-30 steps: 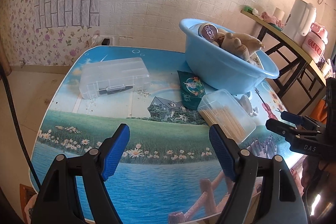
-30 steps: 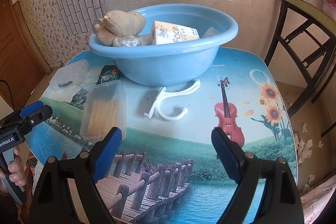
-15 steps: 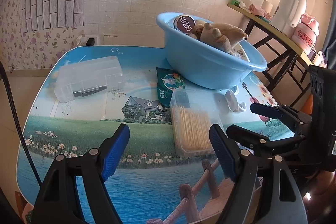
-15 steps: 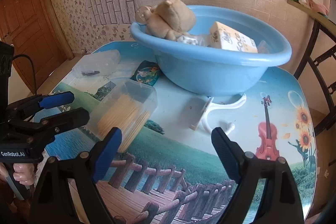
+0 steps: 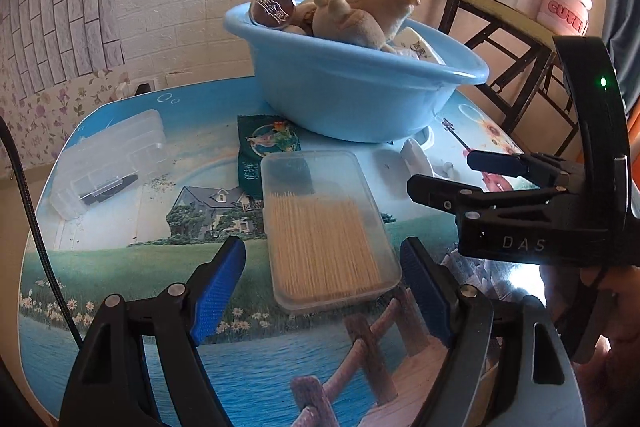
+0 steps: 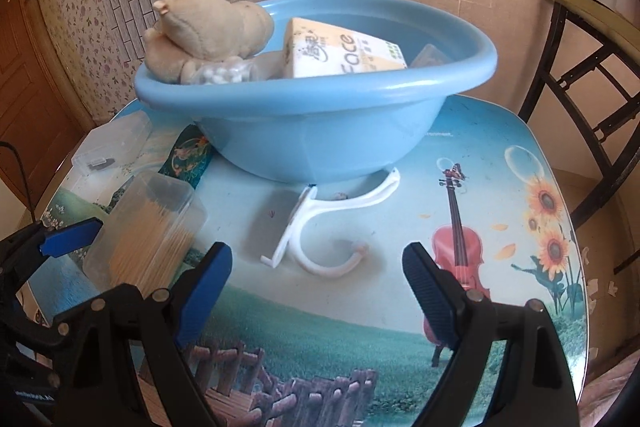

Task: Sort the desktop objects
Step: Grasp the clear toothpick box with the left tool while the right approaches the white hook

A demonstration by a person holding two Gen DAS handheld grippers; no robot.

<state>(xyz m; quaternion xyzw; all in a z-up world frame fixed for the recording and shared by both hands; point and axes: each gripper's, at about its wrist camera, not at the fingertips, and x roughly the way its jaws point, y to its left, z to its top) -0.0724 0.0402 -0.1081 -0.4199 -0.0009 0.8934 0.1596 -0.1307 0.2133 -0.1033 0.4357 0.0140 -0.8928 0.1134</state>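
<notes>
Black gripper frames, blue ribbed pads, silver screws.

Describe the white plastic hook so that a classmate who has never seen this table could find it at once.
Start at the big blue basin on the picture-printed table. Just in front of its base, beside the printed violin, lies the white hook. Unlike the clear toothpick box nearby, it is opaque, curved and open-ended.

Light-blue basin; table printed with landscape.

Table, top printed with a landscape (violin, sunflowers, footbridge). On it: blue basin; clear toothpick box; green packet; clear case; white hanger hook.
</notes>
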